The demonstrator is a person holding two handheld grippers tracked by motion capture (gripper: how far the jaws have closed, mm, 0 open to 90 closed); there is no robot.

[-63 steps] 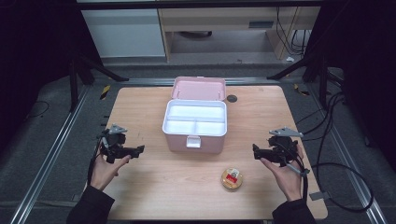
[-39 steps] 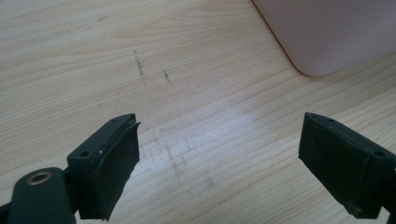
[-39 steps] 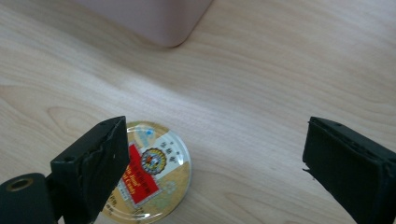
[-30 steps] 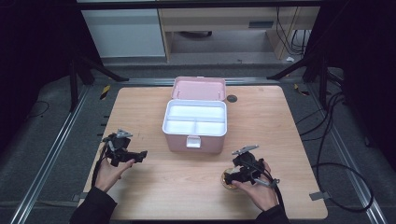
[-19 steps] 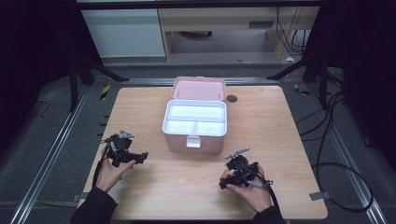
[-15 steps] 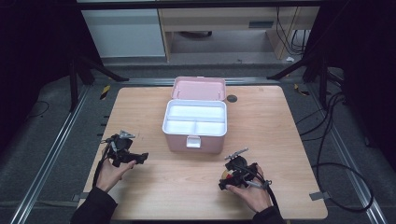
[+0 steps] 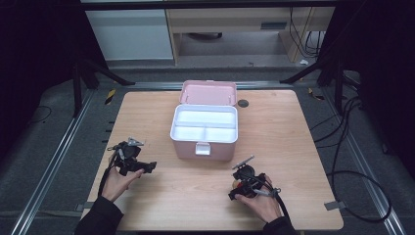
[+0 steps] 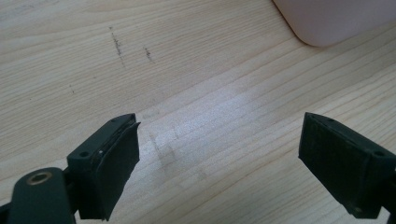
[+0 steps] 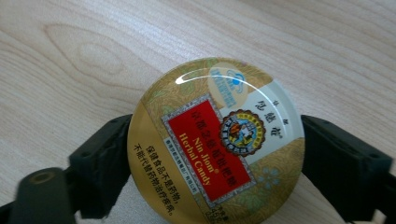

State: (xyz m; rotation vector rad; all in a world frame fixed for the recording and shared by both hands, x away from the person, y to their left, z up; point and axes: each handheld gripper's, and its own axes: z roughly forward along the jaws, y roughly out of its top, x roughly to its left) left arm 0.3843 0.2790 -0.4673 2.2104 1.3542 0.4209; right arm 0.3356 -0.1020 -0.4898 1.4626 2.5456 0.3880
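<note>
A round gold candy tin (image 9: 210, 154) with a red label lies flat on the wooden table near its front right. My right gripper (image 9: 215, 135) straddles it from above, and its jaws have just been closing: both pads now meet the tin's rim on opposite sides. From above, the right gripper (image 7: 240, 188) covers most of the tin (image 7: 236, 184). The left gripper (image 7: 147, 166) rests low at the table's front left, held in a hand. Its jaws (image 8: 219, 140) stand wide apart over bare wood with nothing between them.
A pink box (image 7: 204, 147) stands open at the table's middle, with a white divided tray inside and its lid (image 7: 208, 93) tipped back. Its corner (image 8: 327, 18) shows ahead of the left gripper. A dark grommet (image 7: 243, 103) lies behind the box. Cables trail off the right edge.
My right hand has come in from the right side of the table, leftward and down onto the candy tin, and its jaws now bracket the tin. The left hand has stayed put.
</note>
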